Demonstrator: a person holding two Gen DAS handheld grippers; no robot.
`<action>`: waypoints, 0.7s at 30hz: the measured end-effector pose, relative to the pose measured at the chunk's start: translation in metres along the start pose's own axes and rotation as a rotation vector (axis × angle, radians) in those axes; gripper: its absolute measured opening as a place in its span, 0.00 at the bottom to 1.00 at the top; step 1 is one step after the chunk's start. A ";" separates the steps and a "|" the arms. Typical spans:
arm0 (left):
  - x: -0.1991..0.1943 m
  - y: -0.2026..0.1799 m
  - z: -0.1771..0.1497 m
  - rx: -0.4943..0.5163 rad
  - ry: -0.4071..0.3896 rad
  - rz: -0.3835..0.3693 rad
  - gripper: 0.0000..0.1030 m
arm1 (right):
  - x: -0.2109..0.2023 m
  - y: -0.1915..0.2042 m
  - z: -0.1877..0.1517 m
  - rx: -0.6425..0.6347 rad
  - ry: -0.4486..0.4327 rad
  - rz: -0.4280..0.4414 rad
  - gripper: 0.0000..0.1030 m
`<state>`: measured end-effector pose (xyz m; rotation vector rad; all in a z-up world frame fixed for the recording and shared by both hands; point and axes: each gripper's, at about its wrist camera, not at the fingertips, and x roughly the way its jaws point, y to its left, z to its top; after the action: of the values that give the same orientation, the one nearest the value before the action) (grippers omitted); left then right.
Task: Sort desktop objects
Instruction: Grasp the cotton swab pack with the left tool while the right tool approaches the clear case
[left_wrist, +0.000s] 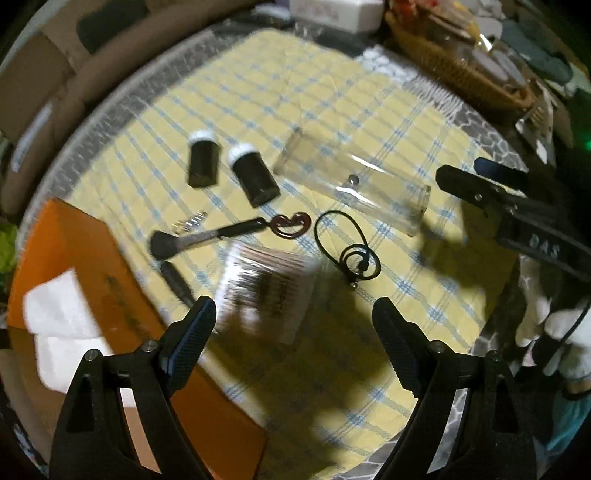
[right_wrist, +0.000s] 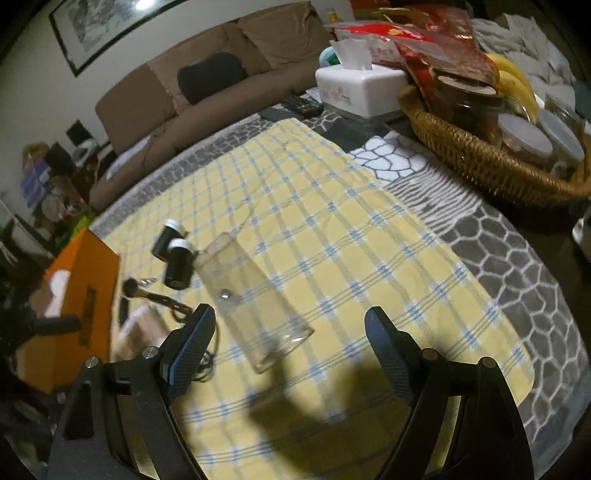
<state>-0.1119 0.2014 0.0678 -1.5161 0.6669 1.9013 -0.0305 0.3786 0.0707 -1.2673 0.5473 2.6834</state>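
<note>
- The left gripper is hanging over the yellow checked cloth, pointing down at the little things. Its jaws are standing wide apart with nothing in them.
- The right gripper is hanging over the near side of the cloth, and its jaws are wide apart and empty too.
- I think the sorting is only starting, because nothing is being held and the small things are all lying loose on the cloth.
- Two black bottles with white caps are lying side by side. A makeup brush is lying below them, next to a dark red clip.
- A black cord is lying in loops, and a shiny packet is sitting just ahead of the left jaws, looking blurry.
- A clear box is lying on its side near the right gripper.
- The orange box is sitting open at the left edge, maybe the place for things to go.
- The next move probably needs one gripper to come down over one small thing and squeeze.
- The things are sitting close together, so the left jaws are having little room.
- The right side of the cloth is open, but a woven basket is standing far off there.
</note>
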 end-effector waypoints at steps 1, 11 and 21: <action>0.005 0.001 0.003 0.004 0.020 -0.011 0.83 | 0.002 -0.001 0.000 -0.001 0.007 -0.002 0.82; 0.053 -0.004 0.015 0.138 0.214 0.066 0.83 | 0.009 0.004 0.001 -0.080 0.016 0.001 0.82; 0.063 -0.006 0.002 0.191 0.231 0.089 0.85 | 0.045 0.025 -0.007 -0.273 0.074 -0.038 0.82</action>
<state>-0.1189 0.2162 0.0069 -1.6180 1.0046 1.6848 -0.0611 0.3508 0.0387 -1.4304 0.1635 2.7595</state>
